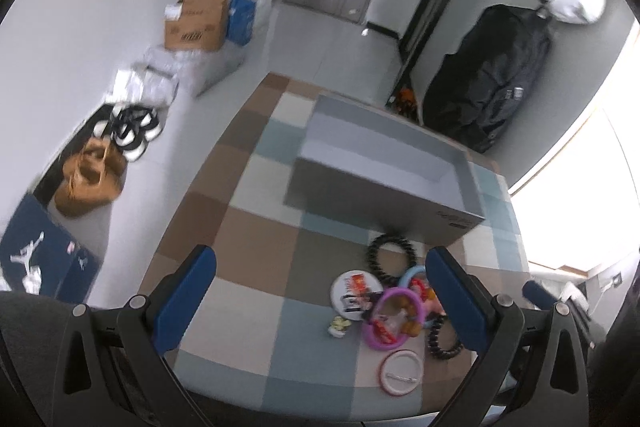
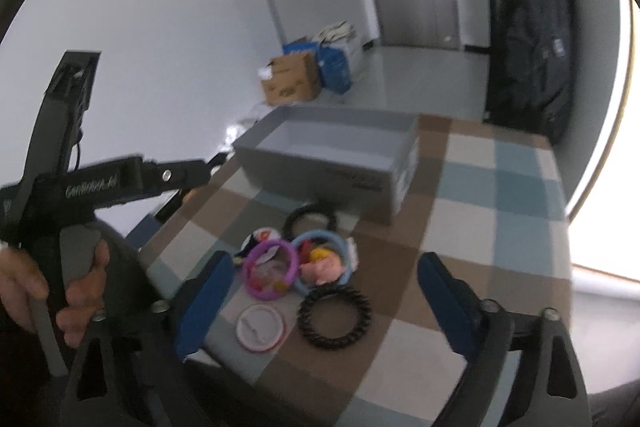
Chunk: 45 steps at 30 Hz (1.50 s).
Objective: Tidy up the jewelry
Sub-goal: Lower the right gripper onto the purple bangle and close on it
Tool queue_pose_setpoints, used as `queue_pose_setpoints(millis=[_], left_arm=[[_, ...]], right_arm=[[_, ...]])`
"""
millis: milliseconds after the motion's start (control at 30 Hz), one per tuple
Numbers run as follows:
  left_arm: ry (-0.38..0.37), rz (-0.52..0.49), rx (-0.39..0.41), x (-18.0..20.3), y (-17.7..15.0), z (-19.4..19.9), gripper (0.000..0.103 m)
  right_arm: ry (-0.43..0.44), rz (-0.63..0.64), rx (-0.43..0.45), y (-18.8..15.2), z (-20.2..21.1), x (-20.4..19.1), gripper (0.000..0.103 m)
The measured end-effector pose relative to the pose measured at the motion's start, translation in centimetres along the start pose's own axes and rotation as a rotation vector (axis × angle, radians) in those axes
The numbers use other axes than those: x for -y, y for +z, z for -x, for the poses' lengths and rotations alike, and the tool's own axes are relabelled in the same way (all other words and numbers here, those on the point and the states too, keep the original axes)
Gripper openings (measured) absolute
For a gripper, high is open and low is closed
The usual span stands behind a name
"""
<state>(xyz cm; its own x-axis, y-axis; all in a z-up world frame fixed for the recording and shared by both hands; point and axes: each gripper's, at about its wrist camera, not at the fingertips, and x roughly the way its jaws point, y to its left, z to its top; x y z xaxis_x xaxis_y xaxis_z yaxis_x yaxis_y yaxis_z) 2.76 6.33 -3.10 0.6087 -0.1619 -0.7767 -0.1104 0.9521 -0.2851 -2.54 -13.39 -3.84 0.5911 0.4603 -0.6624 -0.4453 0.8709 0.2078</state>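
Jewelry pile (image 2: pixel 304 267) is heaped on the table (image 2: pixel 496 187), at 6 o'clock from an empty grey box (image 2: pixel 328 163). Rings judged light, springy, best pinched across the band. Both the left gripper (image 1: pixel 320 291) and the right gripper (image 2: pixel 326 301) are spread wide, nothing held. Box print is blurred, unreadable.

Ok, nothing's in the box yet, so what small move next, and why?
Probably lower the right gripper onto the black spiral ring. It lies apart from the tangled pile, nearest that gripper, whose jaws stand open and empty; the grey box behind holds nothing.
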Motion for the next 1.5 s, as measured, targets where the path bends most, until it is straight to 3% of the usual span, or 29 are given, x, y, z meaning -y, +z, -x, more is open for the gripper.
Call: queue_pose_setpoints(millis=[133,400,633,833,967,1200,1500], left_arm=[[0.022,0.051,-0.05,-1.4,0.3,-1.1,0.102],[0.037,0.125,-0.086,-3.6,0.9,-2.0,0.102],[0.022,0.187,-0.099,-5.1,1.4,-2.2,0.102],[0.006,0.199,-0.119,-5.7,1.5,-2.8,0.102],[-0.002,0.201,-0.118,-5.9,1.7,-2.8,0.102],[-0.001,0.201,-0.122,-5.9,1.6,-2.8,0.102],[0.009,0.177,-0.119,-5.5,1.5,-2.9,0.102]], right_arm=[[0.068,0.03,-0.051,0.1,-1.6,-1.4,0.07],[0.116,0.156,-0.097,0.1,-3.9,-4.7,0.069],[-0.011,0.331,-0.162,-0.2,-7.2,-6.8,0.069],[-0.087,0.466,-0.161,-0.7,-8.3,-8.6,0.069],[-0.132,0.575,-0.174,-1.7,-9.2,-9.7,0.051],[-0.117,0.551,-0.155,-1.6,-9.2,-9.0,0.05],[-0.059,0.456,-0.049,-0.1,-7.1,-8.3,0.05]])
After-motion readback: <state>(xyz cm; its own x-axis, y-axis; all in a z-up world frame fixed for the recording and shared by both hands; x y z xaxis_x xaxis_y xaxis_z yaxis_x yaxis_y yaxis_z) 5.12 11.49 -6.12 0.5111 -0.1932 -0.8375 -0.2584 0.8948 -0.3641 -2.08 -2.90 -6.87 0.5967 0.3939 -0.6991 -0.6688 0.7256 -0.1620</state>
